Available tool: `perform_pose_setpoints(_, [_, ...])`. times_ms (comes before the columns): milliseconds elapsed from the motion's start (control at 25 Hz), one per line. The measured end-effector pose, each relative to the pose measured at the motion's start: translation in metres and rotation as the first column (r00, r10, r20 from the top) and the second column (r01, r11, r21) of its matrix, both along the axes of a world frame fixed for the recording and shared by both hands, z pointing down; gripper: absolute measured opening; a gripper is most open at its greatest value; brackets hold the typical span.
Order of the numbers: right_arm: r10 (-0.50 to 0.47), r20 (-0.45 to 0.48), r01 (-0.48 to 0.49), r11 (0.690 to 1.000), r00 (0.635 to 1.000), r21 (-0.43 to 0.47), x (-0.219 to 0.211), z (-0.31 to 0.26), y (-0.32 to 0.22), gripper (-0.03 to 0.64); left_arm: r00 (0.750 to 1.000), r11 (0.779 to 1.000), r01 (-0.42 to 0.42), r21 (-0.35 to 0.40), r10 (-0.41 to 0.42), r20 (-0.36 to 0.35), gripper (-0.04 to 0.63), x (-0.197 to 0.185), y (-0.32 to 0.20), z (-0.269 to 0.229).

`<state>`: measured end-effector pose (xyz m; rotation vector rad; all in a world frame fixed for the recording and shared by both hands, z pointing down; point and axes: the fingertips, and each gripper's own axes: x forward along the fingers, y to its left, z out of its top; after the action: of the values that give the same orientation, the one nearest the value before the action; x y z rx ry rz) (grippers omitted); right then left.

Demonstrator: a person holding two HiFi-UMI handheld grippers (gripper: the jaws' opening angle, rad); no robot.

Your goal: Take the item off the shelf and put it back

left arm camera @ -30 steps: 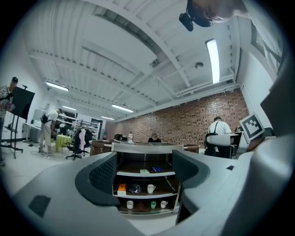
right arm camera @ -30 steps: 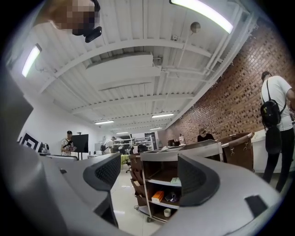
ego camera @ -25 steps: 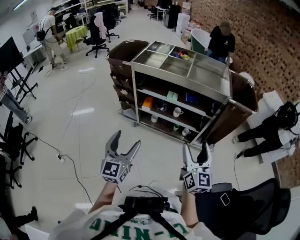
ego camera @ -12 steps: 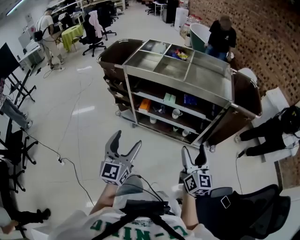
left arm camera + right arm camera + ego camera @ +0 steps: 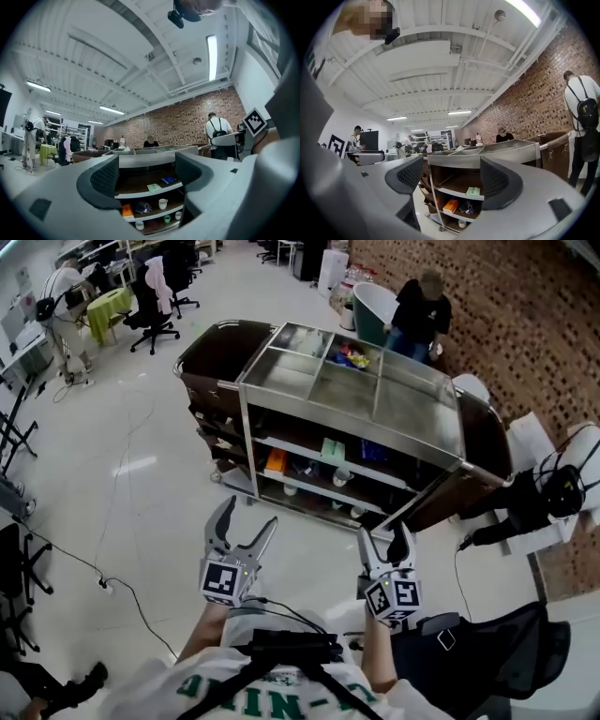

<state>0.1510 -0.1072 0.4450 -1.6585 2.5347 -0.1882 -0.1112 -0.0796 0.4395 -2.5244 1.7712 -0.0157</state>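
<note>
A steel service cart [image 5: 356, 418] with open shelves stands on the floor ahead of me. Its shelves hold a pale green box [image 5: 332, 448], an orange box [image 5: 275, 461], a blue item [image 5: 372, 452] and a white mug [image 5: 341, 477]. My left gripper [image 5: 246, 521] is held level short of the cart, jaws apart and empty. The right gripper [image 5: 382, 538] is beside it, also open and empty. In the left gripper view the green box [image 5: 153, 187] and mug [image 5: 162, 204] show between the jaws of the gripper [image 5: 147, 176], far off. The right gripper [image 5: 452, 176] frames the green box [image 5: 473, 191] and the orange box [image 5: 451, 205].
A person in black [image 5: 417, 310] stands behind the cart. Another person [image 5: 534, 502] sits at the right by the brick wall. A black chair [image 5: 487, 652] is at my lower right. A cable [image 5: 122, 587] runs over the floor at left, with office chairs [image 5: 150, 306] farther back.
Both grippers have moved forward toward the cart, which now sits nearer and more central in the head view. Their jaws stand as before.
</note>
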Motion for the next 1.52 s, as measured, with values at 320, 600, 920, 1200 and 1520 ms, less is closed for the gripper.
perform_pose_setpoints(320, [0.023,-0.013,-0.023,0.999,1.000,0.025,-0.086,-0.006,-0.027,0.388,0.998,0.998,-0.063,-0.010,0.063,-0.024,0.354,-0.072,-0.042,0.025])
perform_pose_setpoints(600, [0.028,-0.024,-0.028,0.999,0.999,0.026,-0.126,-0.001,-0.037,0.388,0.993,0.993,-0.114,0.016,0.114,-0.038,0.354,-0.096,-0.058,0.020])
perform_pose_setpoints(920, [-0.033,-0.007,0.034,0.999,0.999,0.043,-0.136,0.000,-0.067,0.388,0.995,0.996,-0.084,-0.022,0.082,-0.056,0.354,-0.090,-0.071,0.027])
perform_pose_setpoints(1200, [-0.042,0.014,0.041,0.998,0.999,0.041,-0.104,-0.006,-0.085,0.388,0.994,0.996,-0.086,-0.006,0.086,-0.063,0.357,-0.055,-0.085,0.031])
perform_pose_setpoints(1520, [-0.011,0.040,0.009,0.999,0.999,0.032,-0.060,-0.002,-0.086,0.388,0.996,0.995,-0.084,-0.048,0.082,-0.037,0.357,-0.022,-0.101,0.047])
